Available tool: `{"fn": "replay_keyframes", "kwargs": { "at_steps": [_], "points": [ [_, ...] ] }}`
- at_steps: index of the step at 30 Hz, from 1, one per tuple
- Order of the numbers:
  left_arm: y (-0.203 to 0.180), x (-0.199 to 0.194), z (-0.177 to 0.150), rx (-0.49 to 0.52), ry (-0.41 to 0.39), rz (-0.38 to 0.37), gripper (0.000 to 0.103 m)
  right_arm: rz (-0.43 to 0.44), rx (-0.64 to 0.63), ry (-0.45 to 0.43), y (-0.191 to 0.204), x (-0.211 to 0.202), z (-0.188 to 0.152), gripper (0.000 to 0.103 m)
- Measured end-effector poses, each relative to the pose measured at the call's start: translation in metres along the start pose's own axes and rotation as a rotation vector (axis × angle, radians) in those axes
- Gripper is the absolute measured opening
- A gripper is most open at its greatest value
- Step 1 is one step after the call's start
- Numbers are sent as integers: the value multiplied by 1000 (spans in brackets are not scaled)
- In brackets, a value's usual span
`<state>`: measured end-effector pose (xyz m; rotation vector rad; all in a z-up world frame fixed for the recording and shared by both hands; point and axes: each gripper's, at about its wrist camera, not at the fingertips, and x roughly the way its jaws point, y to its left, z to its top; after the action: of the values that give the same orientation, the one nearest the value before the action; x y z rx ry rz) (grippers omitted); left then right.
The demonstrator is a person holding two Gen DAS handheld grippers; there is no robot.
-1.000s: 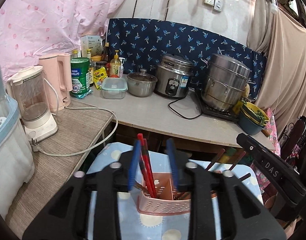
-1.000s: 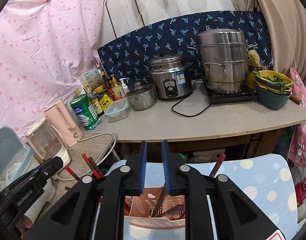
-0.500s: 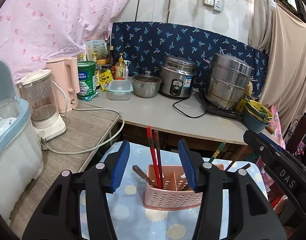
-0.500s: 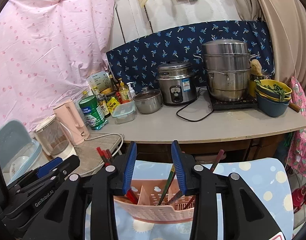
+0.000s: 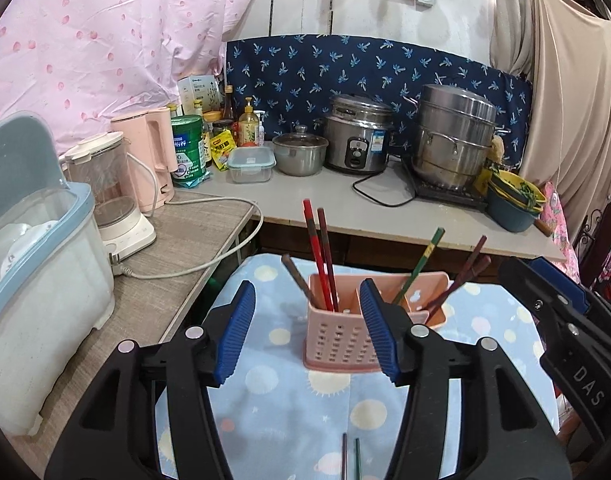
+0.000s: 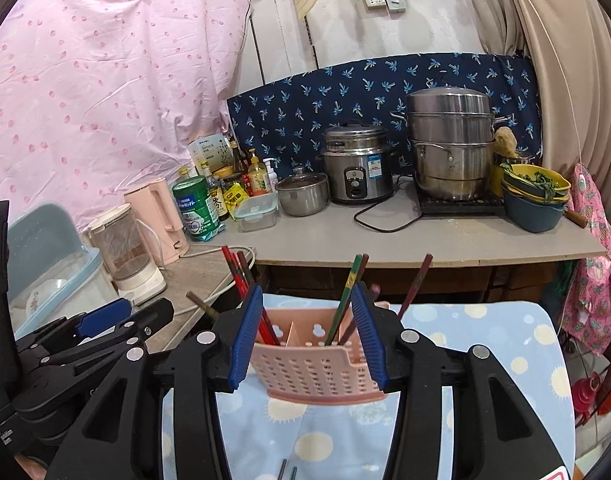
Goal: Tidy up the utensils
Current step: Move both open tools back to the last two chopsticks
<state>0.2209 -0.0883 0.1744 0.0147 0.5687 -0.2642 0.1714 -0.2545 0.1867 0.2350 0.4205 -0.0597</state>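
Centrally, perforated pink plastic caddy (image 5: 337, 340), lacquered chopsticks (image 5: 319, 256)

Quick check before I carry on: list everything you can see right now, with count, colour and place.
Utensil holder: one, pink, on the blue patterned cloth.
Chopsticks in holder: several, red, brown and green, standing tilted in its compartments.
Loose chopsticks: two, dark and green, on the cloth at the near edge.
Rice cooker: one, steel, on the counter.
Stacked steamer pot: one, steel, right of the cooker.
Small lidded pot: one, steel.
Kettle: one, pink, left side.
Green tin: one.
Left gripper: black, blue pads, open.
Right gripper: same, open.
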Motion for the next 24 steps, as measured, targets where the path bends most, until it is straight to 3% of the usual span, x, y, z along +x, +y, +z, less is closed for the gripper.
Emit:
{"fn": "replay_keyframes", "kwargs": {
  "at_steps": [11,24],
  "points": [
    [8,-23,-43,13,65,18,52,-29,-21,42,2,-36,-49,45],
    [18,-29,-110,27,164,-3,52,-32,-3,152,0,-58,-120,45]
  ]
}}
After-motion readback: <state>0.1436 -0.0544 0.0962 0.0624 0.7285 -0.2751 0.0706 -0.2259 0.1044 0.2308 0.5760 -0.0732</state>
